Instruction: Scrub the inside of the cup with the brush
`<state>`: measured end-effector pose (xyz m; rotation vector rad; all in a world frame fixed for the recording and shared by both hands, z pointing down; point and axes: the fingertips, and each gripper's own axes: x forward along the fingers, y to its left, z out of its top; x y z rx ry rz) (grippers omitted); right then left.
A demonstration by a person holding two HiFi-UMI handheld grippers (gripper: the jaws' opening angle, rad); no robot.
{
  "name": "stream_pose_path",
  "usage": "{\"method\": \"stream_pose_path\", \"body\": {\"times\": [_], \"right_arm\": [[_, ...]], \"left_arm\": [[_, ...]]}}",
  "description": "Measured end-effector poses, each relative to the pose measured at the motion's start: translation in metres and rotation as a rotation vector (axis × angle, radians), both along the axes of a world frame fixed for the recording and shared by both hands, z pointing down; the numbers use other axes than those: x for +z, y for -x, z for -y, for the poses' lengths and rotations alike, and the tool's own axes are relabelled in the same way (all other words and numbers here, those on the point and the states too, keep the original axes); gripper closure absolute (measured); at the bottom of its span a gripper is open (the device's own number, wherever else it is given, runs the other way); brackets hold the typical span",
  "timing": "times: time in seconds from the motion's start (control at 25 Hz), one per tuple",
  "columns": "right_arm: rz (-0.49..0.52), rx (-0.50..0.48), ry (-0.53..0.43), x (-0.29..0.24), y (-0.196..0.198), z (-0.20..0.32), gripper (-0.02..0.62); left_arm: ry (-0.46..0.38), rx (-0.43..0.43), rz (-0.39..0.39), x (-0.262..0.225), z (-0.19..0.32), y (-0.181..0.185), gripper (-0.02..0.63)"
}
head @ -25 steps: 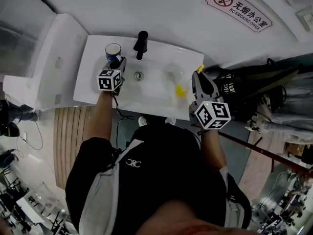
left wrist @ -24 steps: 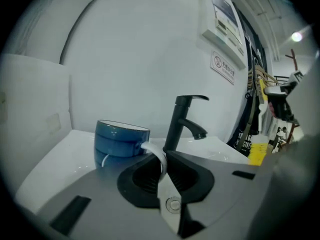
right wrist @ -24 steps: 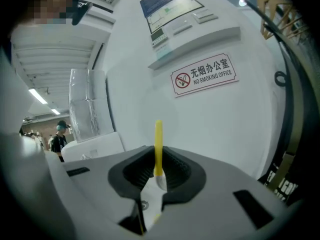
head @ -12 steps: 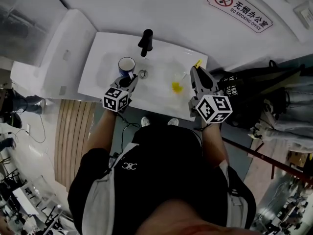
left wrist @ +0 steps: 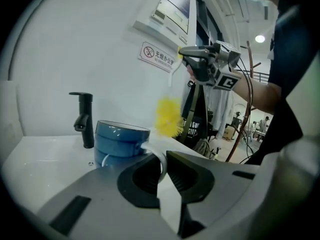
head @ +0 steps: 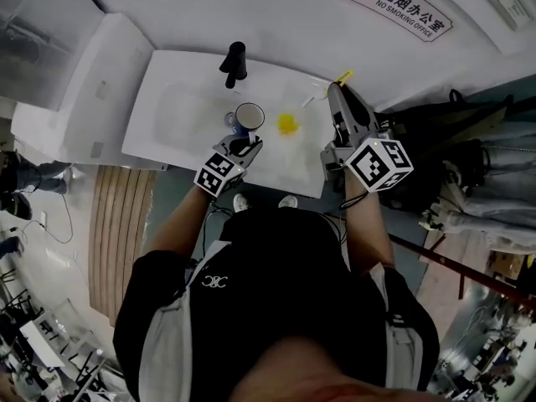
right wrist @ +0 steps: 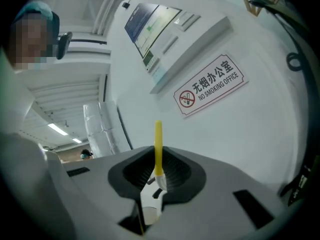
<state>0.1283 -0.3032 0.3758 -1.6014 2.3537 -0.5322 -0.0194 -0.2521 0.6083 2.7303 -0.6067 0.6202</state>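
Left gripper: our left gripper (left wrist: 164,170) has its two jaws pinched tight on the white handle of the blue round cup (left wrist: 120,140).
Cup: we hold it over the white sink (head: 167,111), near the black tap (head: 234,61). It stands upright, with its open mouth facing up.
Right gripper: our right gripper (right wrist: 157,176) has its jaws squeezed on the thin handle of the brush with a fluffy yellow head (left wrist: 167,116). The yellow end of the handle sticks out past the jaws.
Brush: its yellow head is outside the cup, just beside the rim, on our right gripper's side.
Wall: a red and white no-smoking sign (right wrist: 210,84) hangs above the sink.
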Motion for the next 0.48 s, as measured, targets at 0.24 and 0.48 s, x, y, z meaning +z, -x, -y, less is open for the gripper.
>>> {"method": "stream_pose_path", "body": {"times": [0.24, 0.48], "right_arm": [[0.072, -0.03, -0.039, -0.026, -0.003, -0.004, 0.546], [0.119, -0.037, -0.048, -0.031, -0.001, -0.007, 0.546]], "left_arm": [[-0.001, 0.069, 0.017, 0.005, -0.022, -0.03, 0.56], [-0.004, 0.144, 0.033, 0.005, -0.04, -0.045, 0.56]]}}
